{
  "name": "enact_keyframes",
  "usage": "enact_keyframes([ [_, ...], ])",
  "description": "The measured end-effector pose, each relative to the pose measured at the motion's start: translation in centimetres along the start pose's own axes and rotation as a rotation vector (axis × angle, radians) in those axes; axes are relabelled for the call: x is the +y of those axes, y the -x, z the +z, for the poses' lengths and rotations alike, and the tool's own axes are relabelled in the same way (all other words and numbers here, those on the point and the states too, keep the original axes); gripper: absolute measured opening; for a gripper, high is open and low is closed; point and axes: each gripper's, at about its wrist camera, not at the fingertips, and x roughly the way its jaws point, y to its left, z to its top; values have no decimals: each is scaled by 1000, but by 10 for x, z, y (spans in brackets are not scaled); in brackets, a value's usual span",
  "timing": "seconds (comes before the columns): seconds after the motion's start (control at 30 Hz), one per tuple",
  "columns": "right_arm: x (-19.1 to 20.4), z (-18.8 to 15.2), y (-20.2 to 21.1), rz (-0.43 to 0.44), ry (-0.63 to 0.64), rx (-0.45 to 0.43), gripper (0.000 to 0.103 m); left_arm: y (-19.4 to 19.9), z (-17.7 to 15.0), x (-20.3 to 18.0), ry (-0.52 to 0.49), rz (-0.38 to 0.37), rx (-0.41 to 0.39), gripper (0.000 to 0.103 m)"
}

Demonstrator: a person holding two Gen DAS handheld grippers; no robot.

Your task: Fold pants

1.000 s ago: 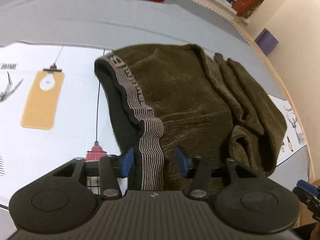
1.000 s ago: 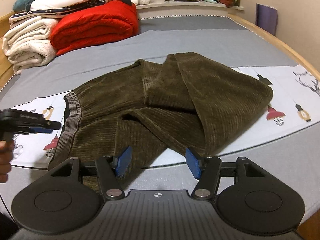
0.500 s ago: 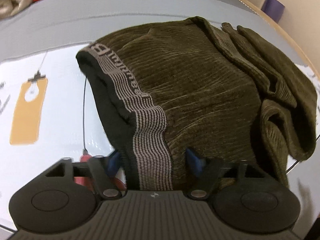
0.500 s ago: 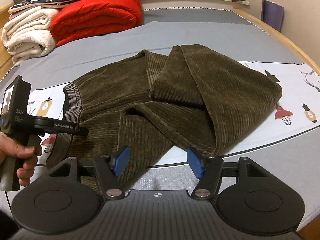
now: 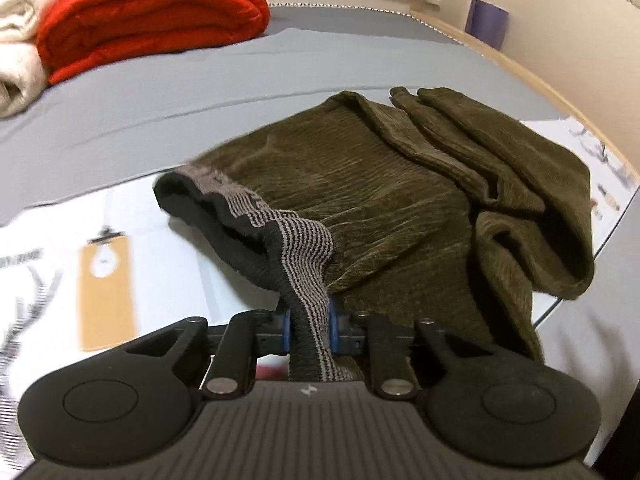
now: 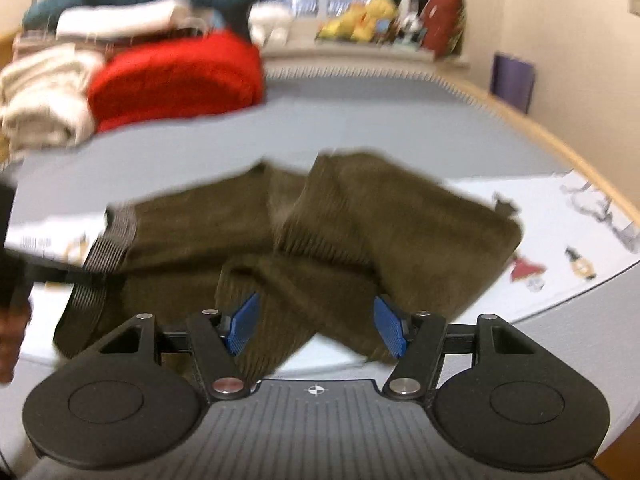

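Left wrist view: low and very close at the waistband end of the olive corduroy pants (image 5: 384,208), looking along the left hand-held gripper (image 5: 308,326) across the bed (image 5: 280,64) toward the far windowsill. Right wrist view: slightly further back at the leg side, behind the right hand-held gripper (image 6: 316,324), same facing, motion-blurred. Shared: pants (image 6: 320,236), red blanket (image 5: 152,12) (image 6: 176,76), grey bed (image 6: 360,116), printed sheet (image 5: 104,248) (image 6: 568,236).

One pair of pants (image 5: 380,200) is lying on one bed (image 5: 200,92); two hand-held grippers are showing: left (image 5: 308,328), right (image 6: 316,322); one red blanket (image 5: 152,12) is sitting behind.
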Motion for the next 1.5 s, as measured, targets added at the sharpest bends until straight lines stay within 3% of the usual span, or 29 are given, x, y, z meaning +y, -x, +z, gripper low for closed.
enact_keyframes([
  [0.17,-20,21,13,-2,41,-52,66,17,-14,56,56,74,24,18],
  [0.33,-38,31,-9,-35,79,-52,65,32,-35,118,144,214,117,18],
  [0.4,-39,29,-28,-53,46,-2,53,35,-41,122,86,270,156,20],
  [0.47,-32,26,-41,-31,42,24,48,40,-44,120,62,311,182,28],
  [0.6,0,21,-63,58,95,69,48,73,-32,114,82,395,131,32],
  [0.63,8,21,-65,88,111,80,48,84,-22,114,100,404,106,38],
  [0.67,19,18,-70,134,139,104,49,98,-14,110,121,402,68,45],
  [0.73,40,14,-74,191,201,139,57,130,-4,95,148,392,-8,78],
  [0.77,51,11,-77,221,236,160,65,142,-2,83,142,372,-47,81],
  [0.8,63,7,-79,255,274,181,72,153,-2,71,131,343,-83,81],
  [0.93,101,-5,-83,308,401,211,78,154,-29,34,143,198,-213,81],
  [0.97,108,-7,-87,309,417,226,79,141,-32,27,137,208,-146,80],
  [1.0,113,-10,-90,307,428,243,79,128,-32,22,135,222,-88,73],
  [1.07,123,-17,-98,283,463,275,78,123,-27,16,141,209,-138,71],
  [1.13,131,-28,-106,219,528,301,71,109,-20,11,104,199,-135,71],
  [1.2,130,-36,-111,164,582,314,41,95,-17,9,94,220,-104,71],
  [1.27,114,-33,-110,149,563,311,19,83,-15,13,127,203,-67,71],
  [1.4,46,-8,-89,103,404,227,12,71,-28,28,178,175,42,71],
  [1.5,-19,1,-75,42,299,212,10,60,-37,28,175,157,116,71],
])
